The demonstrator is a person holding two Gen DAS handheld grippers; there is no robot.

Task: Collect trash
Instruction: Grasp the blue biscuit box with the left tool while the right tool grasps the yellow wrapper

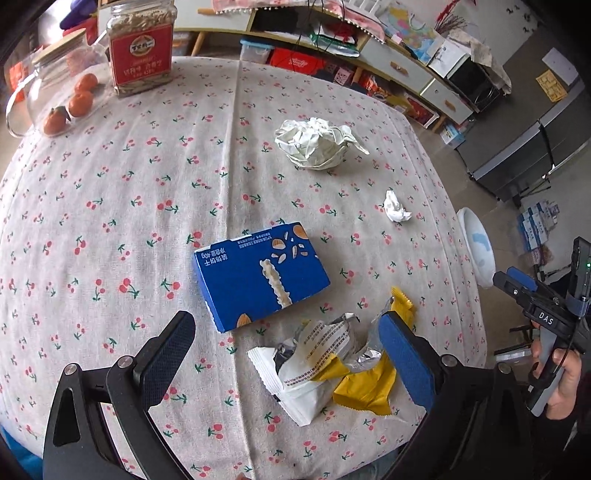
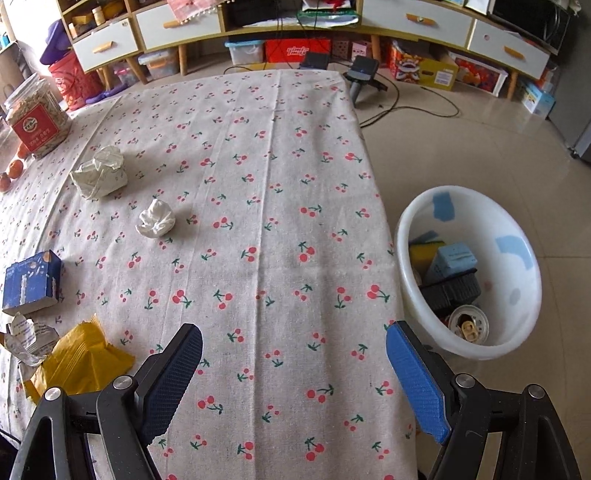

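Note:
Trash lies on the cherry-print tablecloth [image 1: 110,221]. A blue snack box [image 1: 260,275] lies in the middle; it also shows in the right wrist view [image 2: 31,282]. A torn white wrapper [image 1: 314,373] and a yellow wrapper [image 1: 369,387] lie between my left gripper's fingers. My left gripper [image 1: 288,347] is open just above them. A large crumpled paper [image 1: 317,142] and a small tissue ball [image 1: 395,208] lie farther off. My right gripper [image 2: 295,373] is open and empty over the table's right edge. A white trash bin [image 2: 517,321] stands on the floor to its right.
A red-labelled jar [image 1: 142,48] and a glass jug [image 1: 33,92] with oranges [image 1: 81,101] stand at the far left. The bin holds a can [image 2: 469,326] and boxes. Cabinets [image 2: 258,18] and storage boxes line the far wall. The table edge runs beside the bin.

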